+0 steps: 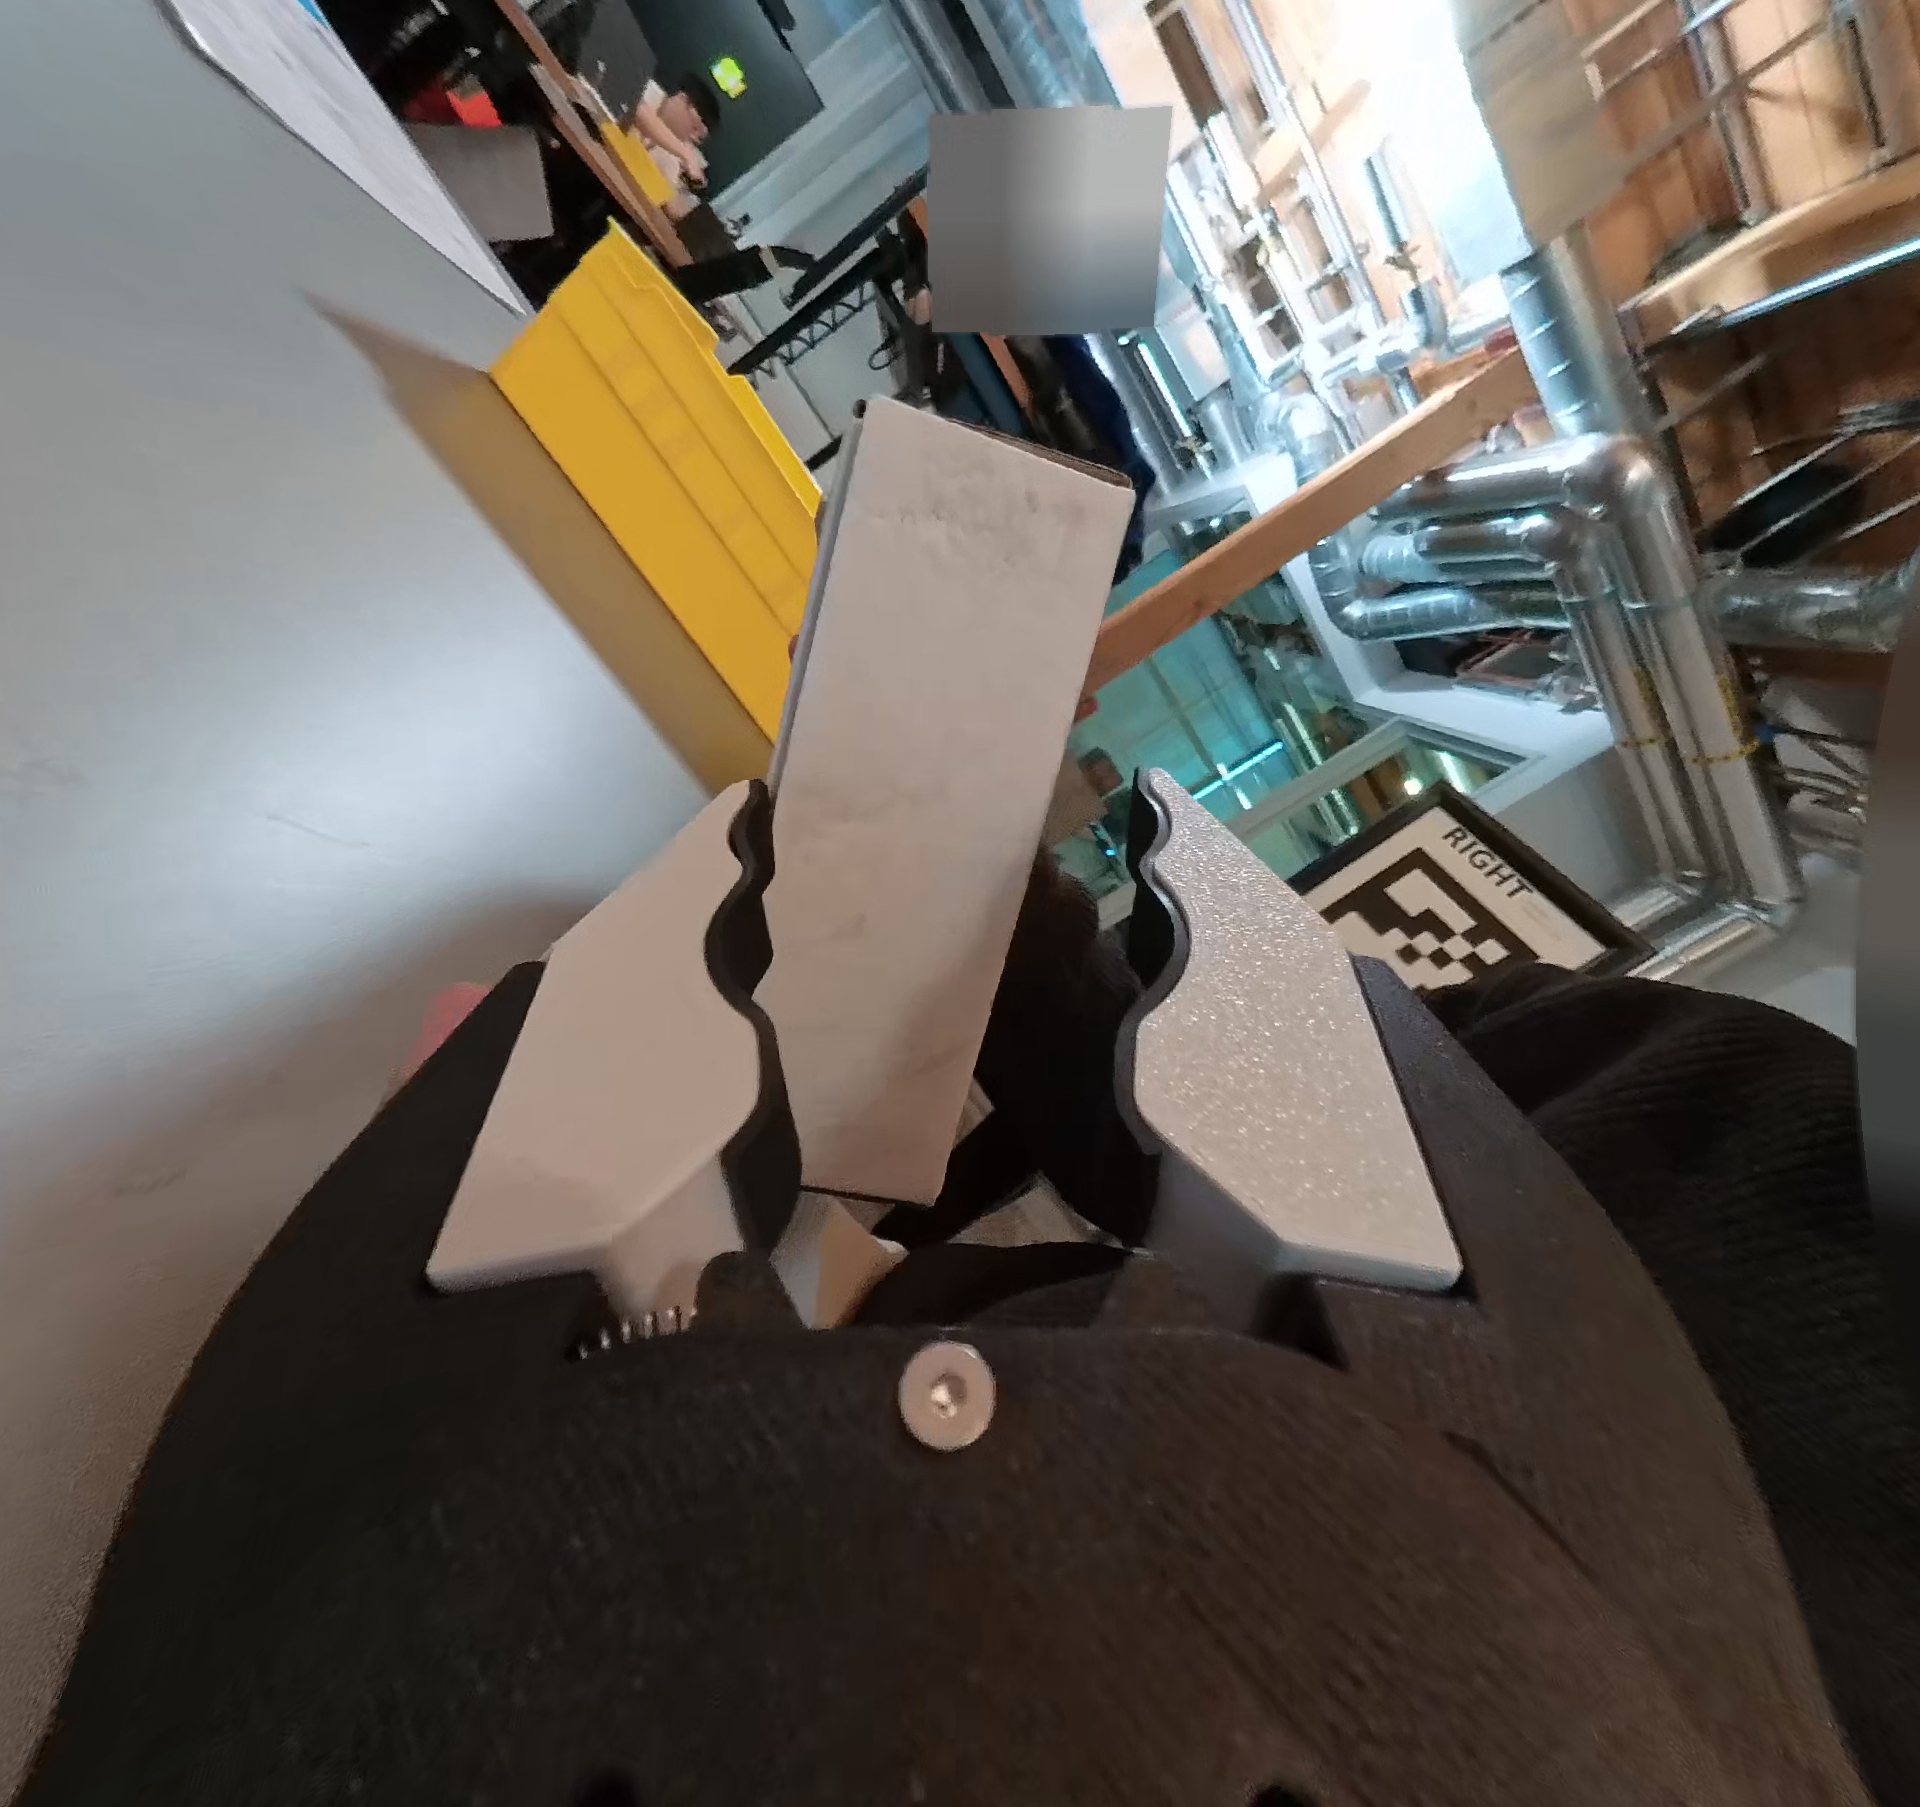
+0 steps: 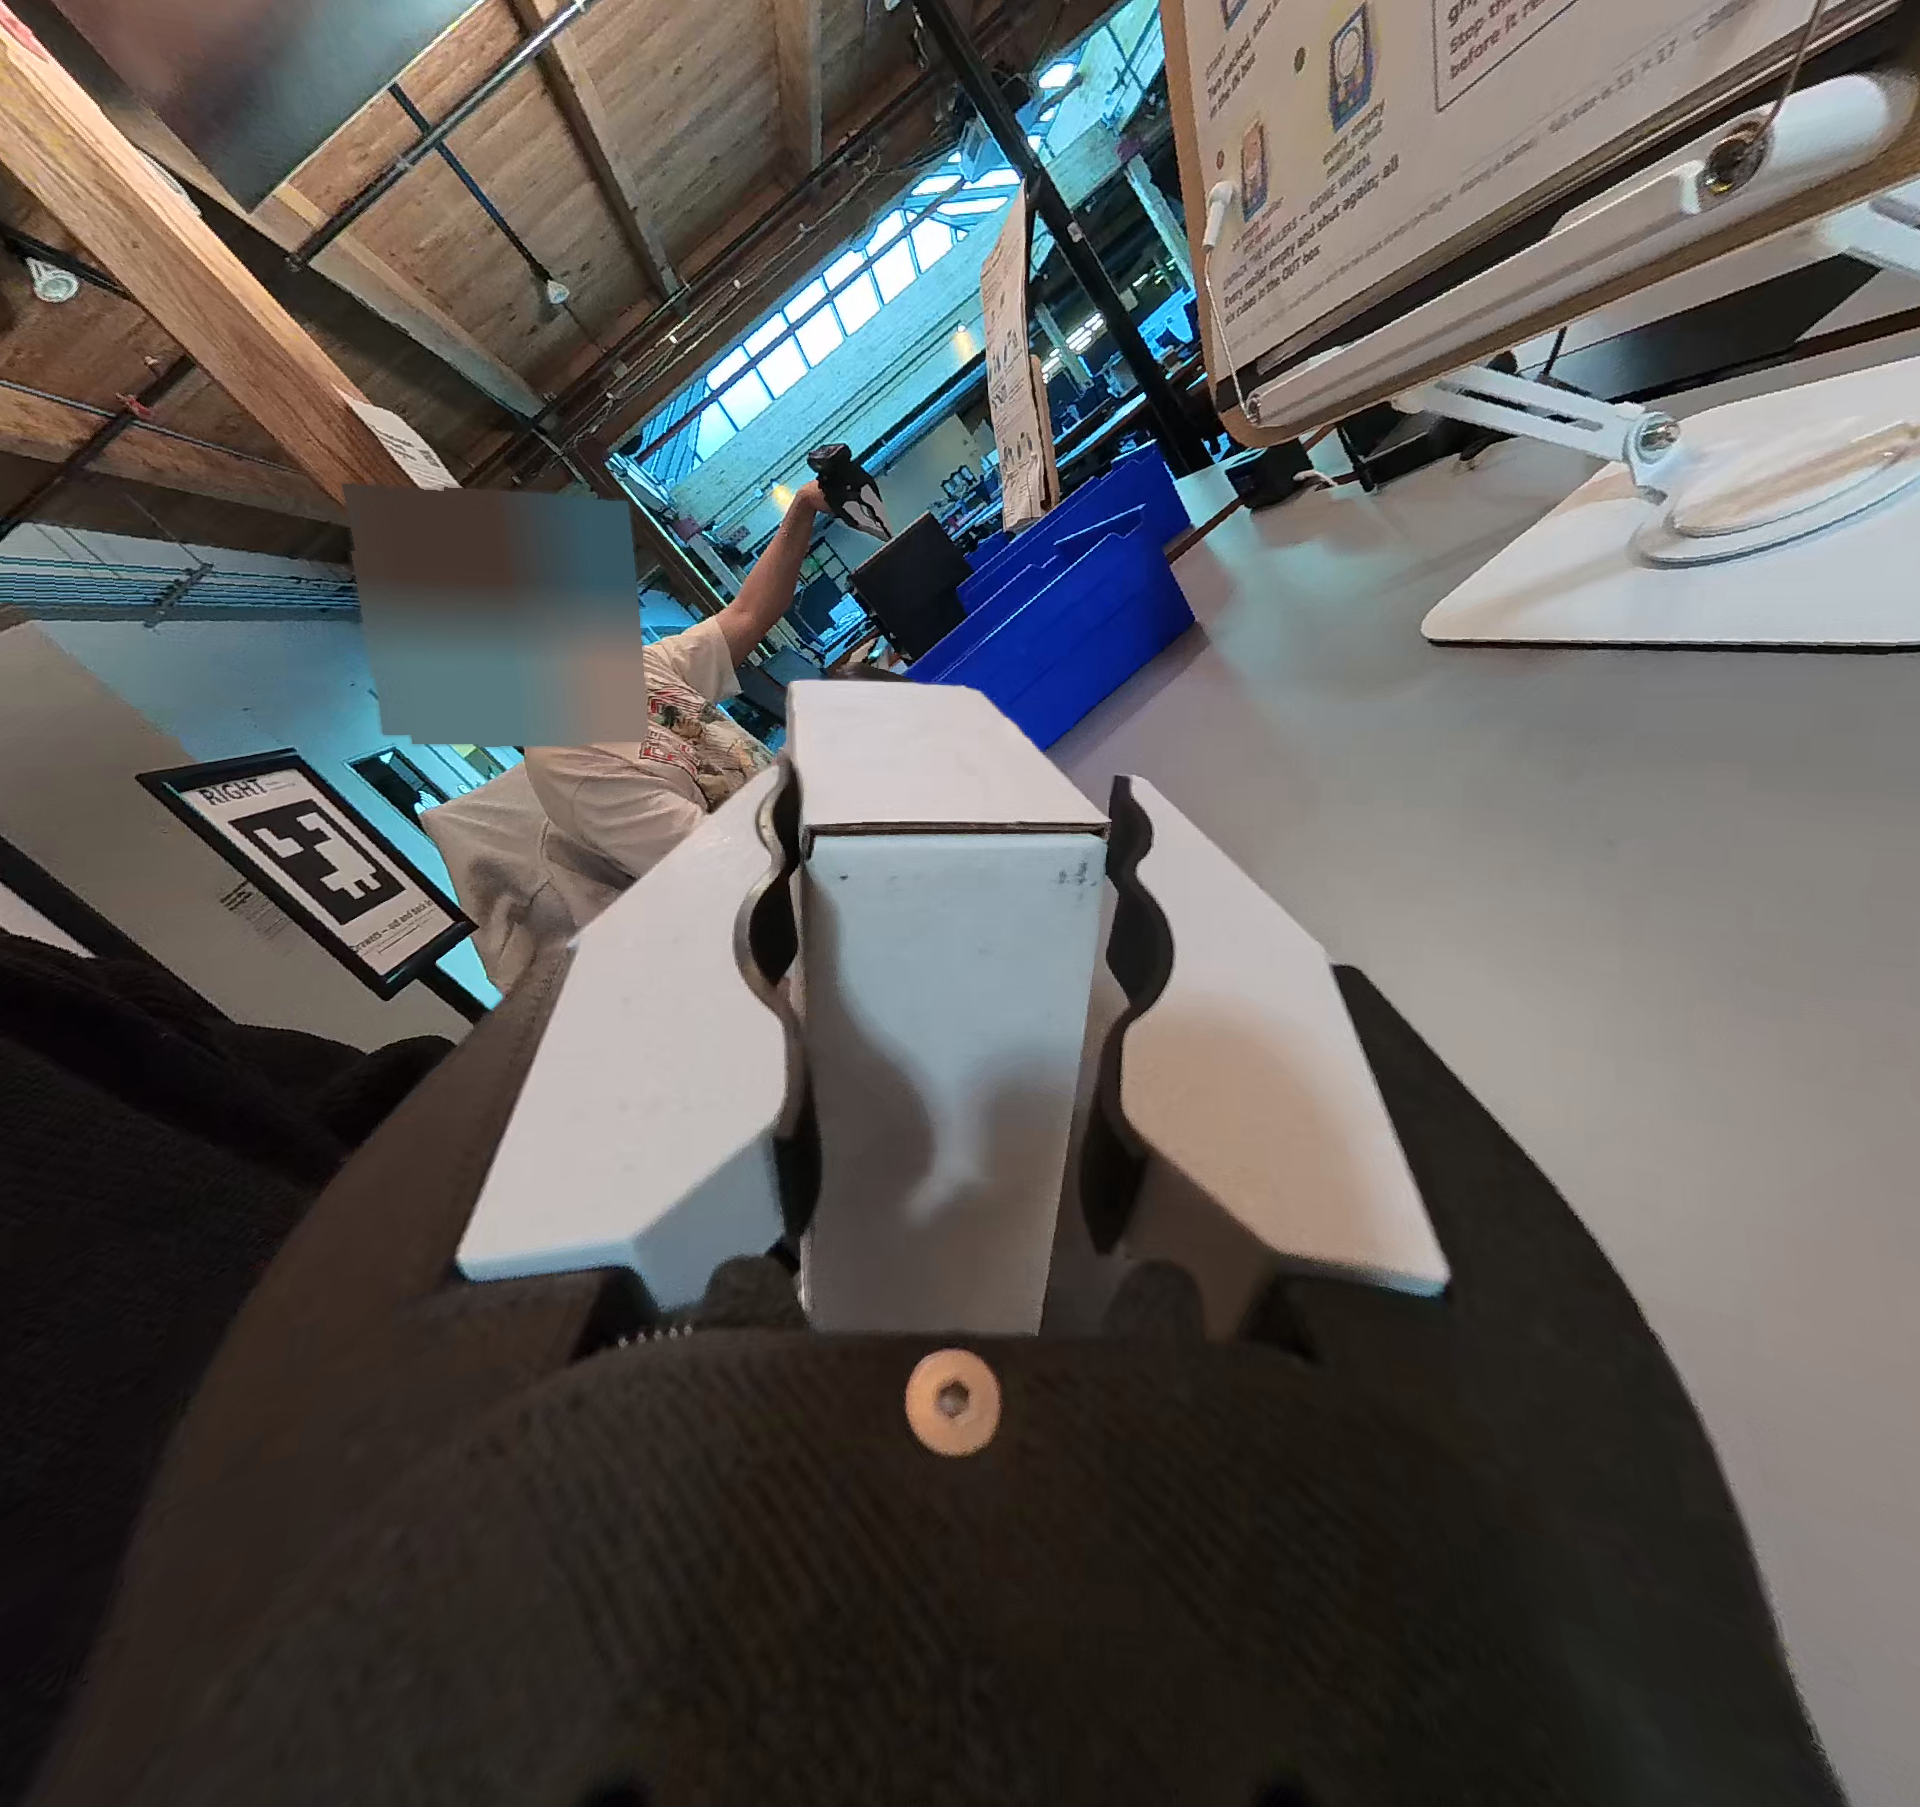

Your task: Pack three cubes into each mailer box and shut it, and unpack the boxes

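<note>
A white mailer box [image 1: 935,718] stands shut between the fingers of my left gripper [image 1: 951,786]. It leans against the left finger [image 1: 644,1030], with a clear gap to the right finger [image 1: 1278,1030], so the left gripper is open around it. My right gripper [image 2: 953,778] is shut on the narrow end of the same kind of white mailer box [image 2: 945,978], with both pads pressing its sides. The box is held up off the grey table [image 2: 1455,1030]. No cubes show in either view.
A yellow bin [image 1: 665,469] stands on the table behind the box. Blue bins [image 2: 1060,604] sit at the far table edge. An instruction board [image 2: 1507,95] on a white stand base [image 2: 1683,552] is at the right. Another person [image 2: 675,770] works beyond. A dark sleeve [image 1: 1662,1082] is close by. The tips of one gripper are about 10 cm away from the tips of the other.
</note>
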Demonstrator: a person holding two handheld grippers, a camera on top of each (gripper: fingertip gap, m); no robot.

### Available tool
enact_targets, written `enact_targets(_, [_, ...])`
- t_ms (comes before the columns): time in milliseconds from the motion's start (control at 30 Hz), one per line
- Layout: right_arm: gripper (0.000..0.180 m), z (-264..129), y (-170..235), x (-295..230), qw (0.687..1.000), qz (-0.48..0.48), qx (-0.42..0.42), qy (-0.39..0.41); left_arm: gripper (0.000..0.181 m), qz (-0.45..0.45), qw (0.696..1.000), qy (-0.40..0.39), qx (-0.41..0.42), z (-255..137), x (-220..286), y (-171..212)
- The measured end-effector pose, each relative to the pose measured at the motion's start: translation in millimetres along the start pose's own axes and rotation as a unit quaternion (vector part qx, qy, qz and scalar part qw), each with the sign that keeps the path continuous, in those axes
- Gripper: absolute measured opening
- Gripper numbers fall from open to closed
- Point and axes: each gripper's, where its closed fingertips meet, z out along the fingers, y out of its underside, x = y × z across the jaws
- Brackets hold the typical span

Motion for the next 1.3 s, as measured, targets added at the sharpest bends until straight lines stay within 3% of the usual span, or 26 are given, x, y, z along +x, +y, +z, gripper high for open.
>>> enact_targets(133, [0.059, 0.2, 0.5, 2.7, 1.0, -0.002, 0.0, 0.009, 0.065, 0.04, 0.998, -0.043, 0.0, 3.6, -4.5, 1.8])
enact_targets(200, [0.06, 0.2, -0.1, 2.4, 1.0, 0.0, 0.003, 0.007, 0.053, 0.057, 0.996, -0.067, 0.008, 3.1, -9.0, -0.1])
enact_targets(500, [0.06, 1.3, 1.0, 5.3, 1.0, -0.006, 0.003, 0.021, 0.05, 0.11, 0.985, -0.128, 0.025, -0.9, -15.9, -6.6])
enact_targets(533, [0.059, 1.3, 1.7, 7.9, 0.999, -0.012, 0.001, 0.032, 0.036, 0.121, 0.983, -0.135, 0.027, -1.8, -16.6, -7.5])
enact_targets(567, [0.06, 1.4, 5.1, 13.1, 0.998, -0.035, -0.013, 0.055, 0.01, 0.136, 0.979, -0.15, 0.034, -3.4, -17.8, -9.9])
enact_targets(767, [0.059, -1.5, -2.9, 7.3, 0.999, -0.023, 0.013, 0.035, 0.0, 0.137, 0.98, -0.135, 0.047, -6.6, -14.7, -13.5])
enact_targets(967, [0.06, -7.8, -5.4, -10.3, 0.999, -0.009, 0.011, -0.045, 0.039, 0.101, 0.992, -0.022, 0.069, -13.2, 11.0, -22.8])
enact_targets(1100, [0.06, -2.0, 6.8, -32.7, 0.994, -0.045, -0.024, -0.092, 0.079, 0.135, 0.99, 0.021, 0.02, -4.2, 35.2, -10.2])
enact_targets(1167, [0.06, 2.3, 18.5, -43.4, 0.99, -0.066, -0.054, -0.111, 0.083, 0.166, 0.986, 0.014, -0.009, 1.2, 40.6, -1.3])
enact_targets(1300, [0.06, 11.4, 38.4, -51.6, 0.983, -0.101, -0.1, -0.115, 0.072, 0.175, 0.984, 0.037, -0.02, 3.6, 56.9, 3.3])
